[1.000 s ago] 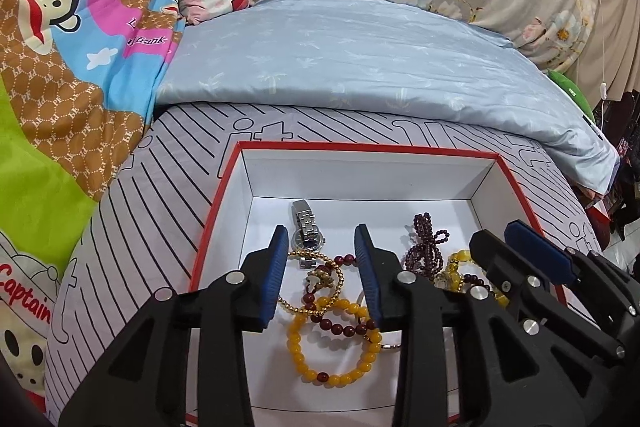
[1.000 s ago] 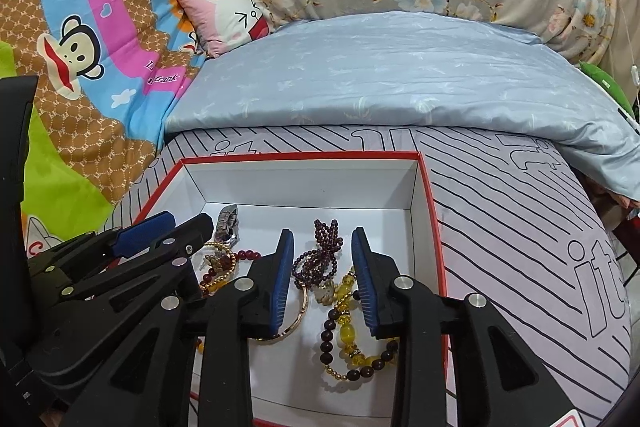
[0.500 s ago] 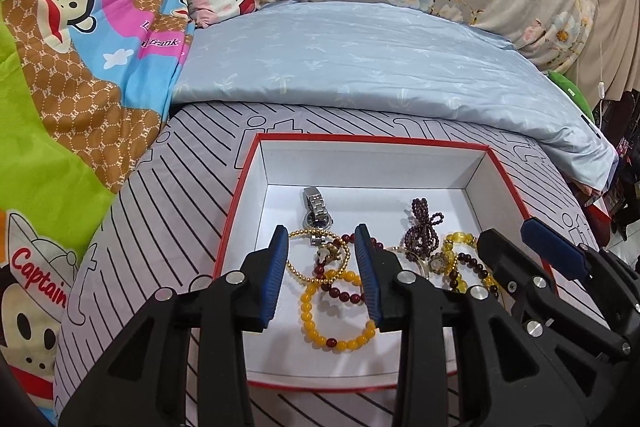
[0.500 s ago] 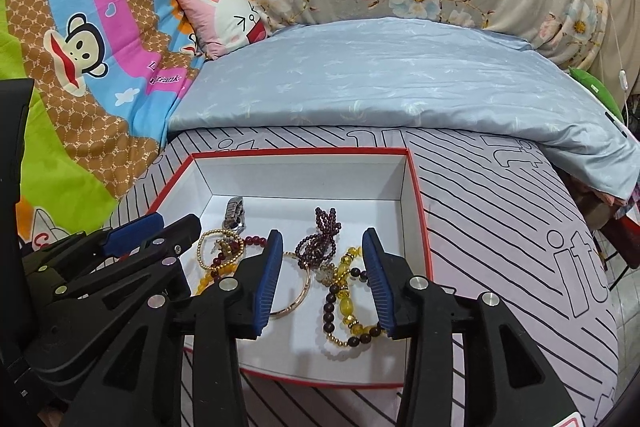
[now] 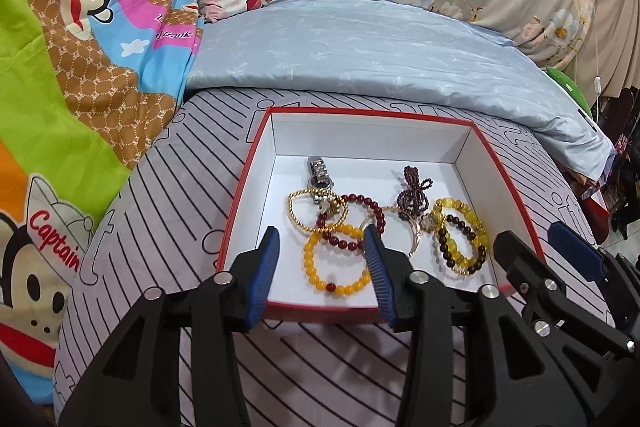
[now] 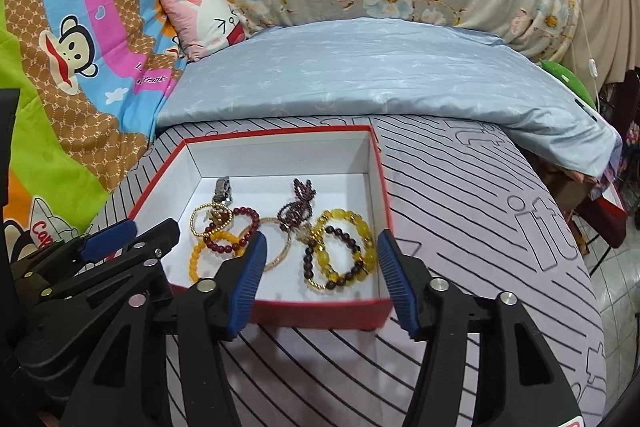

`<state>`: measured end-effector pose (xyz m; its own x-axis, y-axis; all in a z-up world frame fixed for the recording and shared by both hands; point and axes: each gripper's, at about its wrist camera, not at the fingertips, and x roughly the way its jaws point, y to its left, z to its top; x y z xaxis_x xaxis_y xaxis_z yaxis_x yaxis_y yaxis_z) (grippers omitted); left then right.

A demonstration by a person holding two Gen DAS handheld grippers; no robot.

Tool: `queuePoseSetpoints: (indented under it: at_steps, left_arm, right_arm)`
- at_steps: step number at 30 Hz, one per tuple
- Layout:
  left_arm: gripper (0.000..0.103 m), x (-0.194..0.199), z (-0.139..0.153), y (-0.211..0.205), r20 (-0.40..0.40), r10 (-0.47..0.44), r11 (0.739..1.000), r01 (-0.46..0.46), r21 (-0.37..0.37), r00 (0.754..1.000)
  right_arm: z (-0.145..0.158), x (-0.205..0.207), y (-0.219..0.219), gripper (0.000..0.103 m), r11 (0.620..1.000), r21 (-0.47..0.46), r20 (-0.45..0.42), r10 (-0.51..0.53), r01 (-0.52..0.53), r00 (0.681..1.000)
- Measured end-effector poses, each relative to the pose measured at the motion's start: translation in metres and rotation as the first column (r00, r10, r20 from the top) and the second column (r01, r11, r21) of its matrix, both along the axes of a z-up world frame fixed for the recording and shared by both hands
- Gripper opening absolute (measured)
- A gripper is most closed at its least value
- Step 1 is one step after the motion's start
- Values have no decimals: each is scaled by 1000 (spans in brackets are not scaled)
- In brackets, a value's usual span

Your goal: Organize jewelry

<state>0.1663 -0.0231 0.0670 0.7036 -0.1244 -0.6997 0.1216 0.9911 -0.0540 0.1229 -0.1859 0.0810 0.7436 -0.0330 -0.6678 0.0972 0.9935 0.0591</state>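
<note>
From the left wrist, the left gripper (image 5: 322, 265) is hanging spread and empty over the near edge of the red box (image 5: 256, 147), the yellow bead bracelet (image 5: 338, 264) lying between its fingers; lowering squarely should catch one strand only. From the right wrist, the right gripper (image 6: 322, 275) is gaping wider, empty, framing the amber-and-dark bracelets (image 6: 340, 253) near the box's right wall.

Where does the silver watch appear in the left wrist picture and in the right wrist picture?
Left wrist: the silver watch lies in the box, back left of centre.
Right wrist: the same watch lies in the box's back left part.
Shared landmark: the gold bead bracelet overlapping its near end.
</note>
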Motion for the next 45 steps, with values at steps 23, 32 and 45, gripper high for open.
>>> queuePoseSetpoints:
  at_steps: [23,32,45]
  left_arm:
    - [71,-54,-24,12,3,72,997,-72,41,997]
    - [78,-61,-30,12,57,96,993,-100,70,994]
    - [79,-61,-50,12,60,113,989,-118,86,992]
  right_arm:
    - [-21,-61,0,79,998,-49,-14,-52,51,999]
    - [-31,-65,-3,84,997,-45,-12,-67,66,998]
    - [-55,-62,0,84,996,-65,-51,-67,63,996]
